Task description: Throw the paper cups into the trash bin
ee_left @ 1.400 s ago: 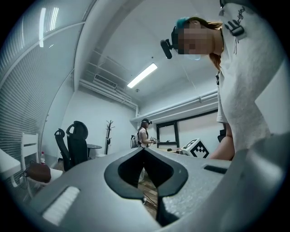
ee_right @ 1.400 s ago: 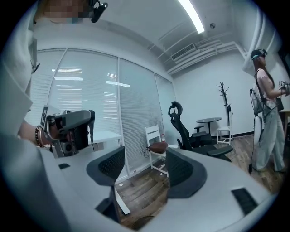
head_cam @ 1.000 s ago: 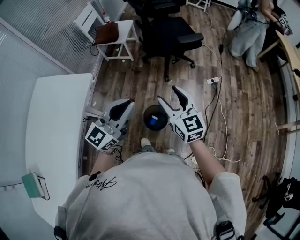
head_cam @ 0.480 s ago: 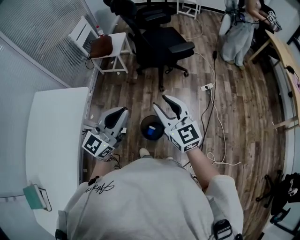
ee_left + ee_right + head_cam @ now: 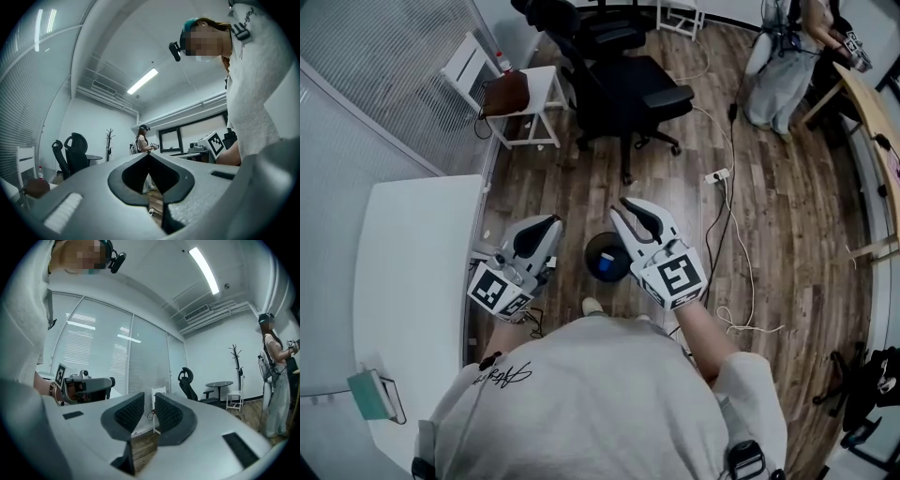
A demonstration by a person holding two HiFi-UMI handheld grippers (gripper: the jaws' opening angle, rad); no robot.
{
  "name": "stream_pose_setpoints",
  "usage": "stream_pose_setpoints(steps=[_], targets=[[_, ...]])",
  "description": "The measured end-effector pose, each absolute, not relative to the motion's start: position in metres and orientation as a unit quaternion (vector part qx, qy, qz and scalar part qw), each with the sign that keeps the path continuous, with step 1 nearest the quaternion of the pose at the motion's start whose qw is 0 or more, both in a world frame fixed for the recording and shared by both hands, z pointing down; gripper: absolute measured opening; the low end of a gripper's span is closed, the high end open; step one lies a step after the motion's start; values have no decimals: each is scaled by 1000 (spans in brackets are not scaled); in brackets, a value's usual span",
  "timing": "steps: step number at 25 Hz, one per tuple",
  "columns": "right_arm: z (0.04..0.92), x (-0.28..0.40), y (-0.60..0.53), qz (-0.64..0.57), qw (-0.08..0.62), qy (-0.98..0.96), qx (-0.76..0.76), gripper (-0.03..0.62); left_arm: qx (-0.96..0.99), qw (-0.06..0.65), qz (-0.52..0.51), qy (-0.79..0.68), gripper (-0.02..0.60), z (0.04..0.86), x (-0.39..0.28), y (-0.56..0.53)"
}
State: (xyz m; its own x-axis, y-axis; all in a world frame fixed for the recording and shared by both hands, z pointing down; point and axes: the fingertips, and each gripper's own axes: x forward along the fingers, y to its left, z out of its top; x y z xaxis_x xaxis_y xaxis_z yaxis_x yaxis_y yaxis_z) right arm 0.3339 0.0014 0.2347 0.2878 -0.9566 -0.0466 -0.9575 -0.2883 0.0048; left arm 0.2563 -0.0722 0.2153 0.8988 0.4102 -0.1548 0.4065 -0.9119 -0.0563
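Grey right gripper [image 5: 622, 206] jaws just narrowed, empty, near trash bin [image 5: 589, 253], left gripper [image 5: 553, 223] closed

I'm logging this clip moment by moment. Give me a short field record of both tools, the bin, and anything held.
left tool: shut, nothing between its jaws, to the left of the bin
right tool: narrow gap, jaws have just been closing, nothing between them
round dark trash bin: stands on the wooden floor, seen between the two tools
bin contents: a blue item, kind unclear
held item: none in either tool
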Motion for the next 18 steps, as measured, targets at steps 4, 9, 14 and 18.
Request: stream_pose_setpoints(steps=[4,9,14,18], targets=[[231,333,0,22,14,595,-804,59,-974,11,85,-211,3,214,255,-74],[230,332,-4,25,13,594,-804,40,-974,7,85,-211,3,212,255,-79],[232,336,-6,21,14,587,-809,27,-974,6,84,-211,3,212,256,-82],[231,334,-11,25,12,589,-808,17,-974,6,85,-210,3,210,254,-87]])
